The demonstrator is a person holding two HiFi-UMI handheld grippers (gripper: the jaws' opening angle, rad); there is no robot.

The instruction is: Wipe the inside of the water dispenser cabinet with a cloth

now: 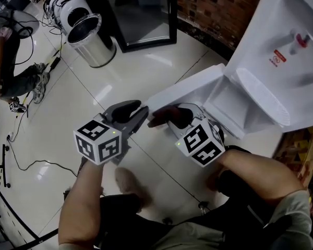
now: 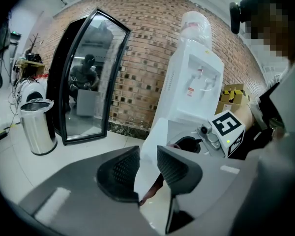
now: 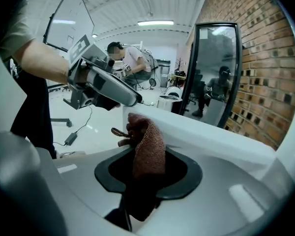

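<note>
The white water dispenser (image 1: 281, 51) stands at the right, and its lower cabinet door (image 1: 188, 90) is swung open toward me. My left gripper (image 1: 142, 113) is shut on the door's free edge; in the left gripper view the white door panel (image 2: 155, 146) sits squeezed between the jaws of that gripper (image 2: 147, 168). My right gripper (image 1: 169, 117) is just beside it, shut on a brown cloth (image 3: 147, 146) that bunches up out of the gripper (image 3: 147, 168). The cloth (image 1: 164, 116) hangs in front of the door's edge, outside the cabinet opening (image 1: 235, 108).
A steel trash bin (image 1: 94, 38) and a black-framed mirror (image 1: 141, 9) stand on the tiled floor beyond the door. Cables (image 1: 21, 160) trail along the left. Cardboard boxes (image 1: 297, 145) sit right of the dispenser, with a brick wall behind. A person (image 3: 132, 60) sits far back.
</note>
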